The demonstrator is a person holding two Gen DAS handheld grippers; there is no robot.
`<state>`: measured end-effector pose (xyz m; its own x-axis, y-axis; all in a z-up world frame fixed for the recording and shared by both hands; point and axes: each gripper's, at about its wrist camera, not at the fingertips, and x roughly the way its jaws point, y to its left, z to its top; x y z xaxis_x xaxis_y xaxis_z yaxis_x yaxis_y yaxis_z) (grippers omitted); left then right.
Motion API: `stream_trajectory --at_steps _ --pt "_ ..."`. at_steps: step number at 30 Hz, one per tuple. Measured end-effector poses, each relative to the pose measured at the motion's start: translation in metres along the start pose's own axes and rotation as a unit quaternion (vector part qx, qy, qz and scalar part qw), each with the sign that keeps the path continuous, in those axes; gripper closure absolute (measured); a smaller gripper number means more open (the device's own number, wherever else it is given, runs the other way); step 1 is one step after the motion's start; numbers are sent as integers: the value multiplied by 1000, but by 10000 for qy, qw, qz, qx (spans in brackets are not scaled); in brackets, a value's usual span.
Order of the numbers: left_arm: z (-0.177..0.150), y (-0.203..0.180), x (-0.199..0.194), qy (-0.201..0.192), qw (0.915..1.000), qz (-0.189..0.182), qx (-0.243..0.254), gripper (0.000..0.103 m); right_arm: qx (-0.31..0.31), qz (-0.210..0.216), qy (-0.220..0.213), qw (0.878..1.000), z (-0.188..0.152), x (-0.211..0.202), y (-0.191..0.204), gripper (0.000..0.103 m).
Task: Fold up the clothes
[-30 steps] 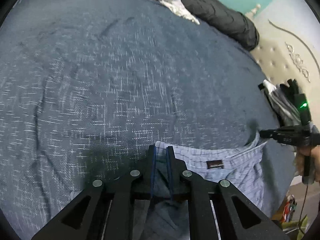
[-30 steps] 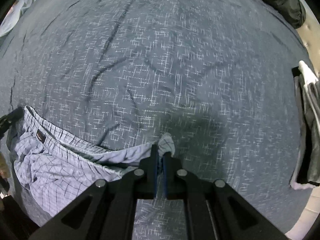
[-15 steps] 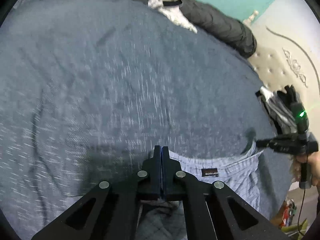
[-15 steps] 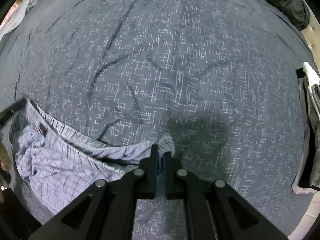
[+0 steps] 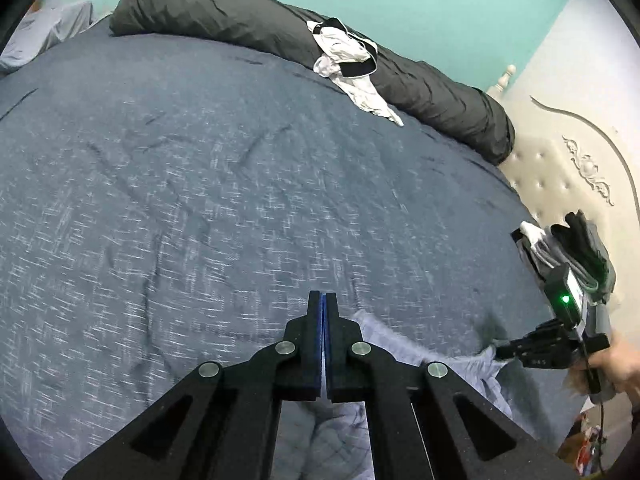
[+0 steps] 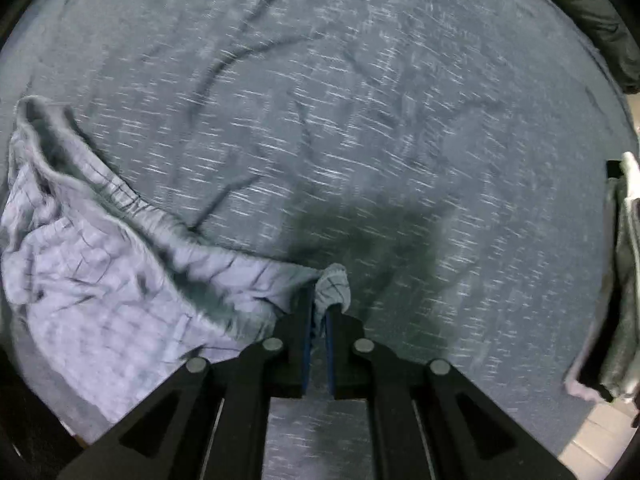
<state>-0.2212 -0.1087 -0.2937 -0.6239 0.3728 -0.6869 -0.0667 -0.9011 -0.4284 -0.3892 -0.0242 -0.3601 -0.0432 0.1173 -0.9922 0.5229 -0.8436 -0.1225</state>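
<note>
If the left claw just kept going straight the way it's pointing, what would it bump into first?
Probably the blue bedspread. The left gripper, shut and empty, aims slightly down across it. The dark pillow lies farther on; depth is hard to judge.

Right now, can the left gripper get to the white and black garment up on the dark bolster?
Probably not without a big move. The left gripper is shut low at the near edge by the checked shorts; the white and black garment lies far across the blue bedspread. Nothing blocks the path; distance is the issue.

Shorts (image 6: 100, 280) on bedspread (image 5: 200, 200), folded stack (image 6: 620, 280) right, bolster (image 5: 280, 40) behind.
</note>
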Motion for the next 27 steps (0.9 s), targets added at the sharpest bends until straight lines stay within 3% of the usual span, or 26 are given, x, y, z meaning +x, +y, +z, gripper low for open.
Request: stream_trajectory --at_steps 2,6,7,10,13,17,19,23,27 --pt "-2 8 -1 73 9998 -107 -143 103 257 184 -175 9993 4 -5 -24 99" --pt "-9 3 13 438 9985 -296 -137 103 203 266 -323 9989 21 -10 -27 99" --pt "-10 1 17 532 9979 -337 -117 103 161 317 -293 9989 24 -9 -26 93" --pt "-14 -5 26 679 9972 -316 -75 103 77 910 -20 9958 29 -2 -17 90" --pt "-18 -6 28 731 9968 -310 -88 103 48 1138 202 9933 30 6 -21 89" --pt "-14 -8 29 694 9971 -307 -105 103 451 1240 -223 9910 27 -9 -43 89" --pt "-13 -7 28 660 9973 -289 -127 103 704 1281 -423 9884 -28 -15 -80 89" --pt "-12 -4 26 644 9974 -275 -177 103 1203 1259 -746 9819 -20 -24 -94 89" --pt "-12 -4 24 634 9975 -277 -163 103 1740 1447 -771 9710 -18 -16 -119 88"
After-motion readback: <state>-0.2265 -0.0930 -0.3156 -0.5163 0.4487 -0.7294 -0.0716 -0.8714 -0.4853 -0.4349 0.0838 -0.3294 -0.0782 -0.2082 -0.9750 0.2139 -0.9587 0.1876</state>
